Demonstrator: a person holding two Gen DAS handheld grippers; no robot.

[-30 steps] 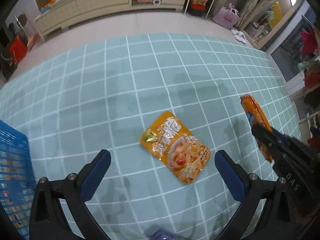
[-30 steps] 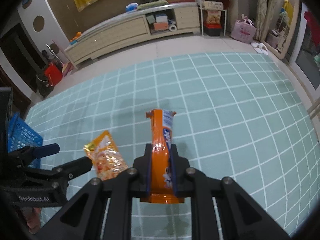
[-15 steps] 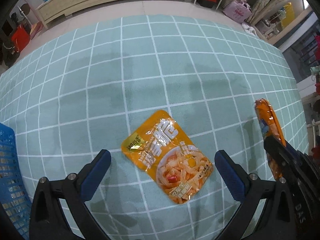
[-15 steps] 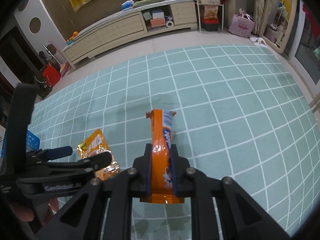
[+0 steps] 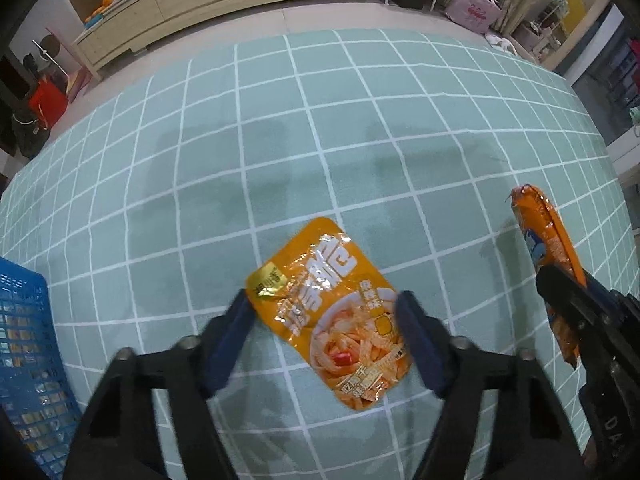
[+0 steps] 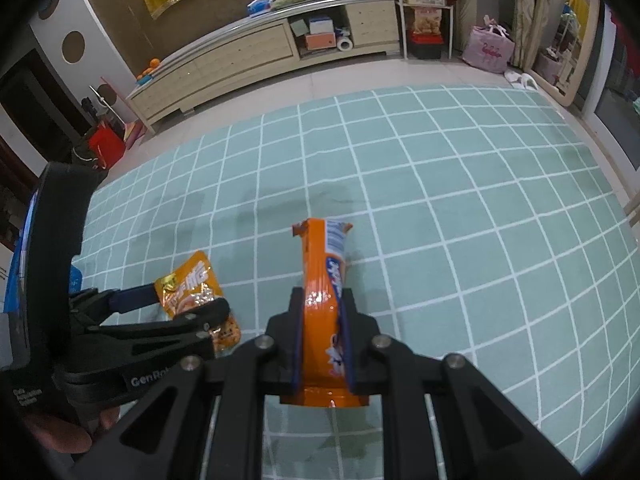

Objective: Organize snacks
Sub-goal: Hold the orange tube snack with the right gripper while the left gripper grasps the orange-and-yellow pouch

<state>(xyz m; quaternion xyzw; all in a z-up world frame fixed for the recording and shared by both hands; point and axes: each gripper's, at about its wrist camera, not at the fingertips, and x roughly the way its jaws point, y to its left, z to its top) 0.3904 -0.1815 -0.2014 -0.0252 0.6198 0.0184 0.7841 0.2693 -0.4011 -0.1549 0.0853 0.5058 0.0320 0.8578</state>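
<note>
left gripper [image 5: 324, 312] first: from its own wrist view, my two blue pads [image 5: 232, 336] now sit on either side of the yellow snack pouch [image 5: 332, 312], much narrower than half a second ago, when they stood wide with the pouch lying between and ahead of them. they look right at the pouch's edges, though i cannot tell whether they are pressing yet. the pouch lies flat and skewed on the teal grid rug [image 5: 280, 160], so i judge this is the closing stroke of a pick. the blue basket [image 5: 28, 360] shows at the left edge, near; that is likely where the pouch should go.

right gripper [image 6: 322, 340], from its wrist view: clamped tight on the long orange snack pack [image 6: 324, 300], which sticks forward out of the jaws above the rug, as it did a second ago. nothing has changed in that grip. the left tool appears lower left, now down over the yellow pouch [image 6: 192, 284].

so one snack is in hand and the second is about to be.
</note>
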